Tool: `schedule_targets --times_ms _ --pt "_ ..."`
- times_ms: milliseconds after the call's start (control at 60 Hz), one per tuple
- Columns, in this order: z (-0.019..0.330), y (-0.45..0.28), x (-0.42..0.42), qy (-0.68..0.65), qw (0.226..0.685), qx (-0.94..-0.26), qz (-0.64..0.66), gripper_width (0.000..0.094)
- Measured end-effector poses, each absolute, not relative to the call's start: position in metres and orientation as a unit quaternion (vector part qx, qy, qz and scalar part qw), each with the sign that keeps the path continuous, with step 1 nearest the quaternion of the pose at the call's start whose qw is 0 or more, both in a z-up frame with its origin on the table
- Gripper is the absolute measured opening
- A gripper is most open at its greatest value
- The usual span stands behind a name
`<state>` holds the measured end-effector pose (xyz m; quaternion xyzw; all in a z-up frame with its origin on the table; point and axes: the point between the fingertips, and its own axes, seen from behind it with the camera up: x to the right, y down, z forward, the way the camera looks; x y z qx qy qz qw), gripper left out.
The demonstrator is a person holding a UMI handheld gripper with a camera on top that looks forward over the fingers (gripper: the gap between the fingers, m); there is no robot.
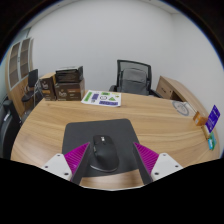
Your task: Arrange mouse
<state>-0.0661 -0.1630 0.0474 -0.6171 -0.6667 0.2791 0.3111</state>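
Observation:
A black computer mouse [105, 152] lies on a dark grey mouse pad [100, 132] on the wooden desk [160, 120]. It sits at the pad's near edge, between my gripper's [110, 160] two fingers. The left finger's magenta pad [78, 157] is close to the mouse's left side. The right finger's pad [143, 158] stands apart from the mouse with a clear gap. The fingers are open and the mouse rests on the pad by itself.
A flat green-and-white box [102, 98] lies at the desk's far side. A black office chair [133, 76] stands behind the desk. Stacked boxes and a printer [66, 82] sit at the far left. Small items [208, 120] lie at the desk's right end.

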Motion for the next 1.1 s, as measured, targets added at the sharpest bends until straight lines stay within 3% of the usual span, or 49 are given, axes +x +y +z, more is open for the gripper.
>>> schedule_targets --times_ms 200,467,633,1100 --pt "0.149 -0.141 0.039 -0.666 0.293 -0.624 0.286 0.0854" --pt "0.236 -0.099 0.167 -0.655 0.340 -0.619 0.270 0.0856" --pt "0.257 -0.094 0.214 -0.631 0.337 -0.639 0.282 0.0854" --pt "0.244 -0.088 0.234 -0.619 0.330 -0.657 0.275 0.0854"
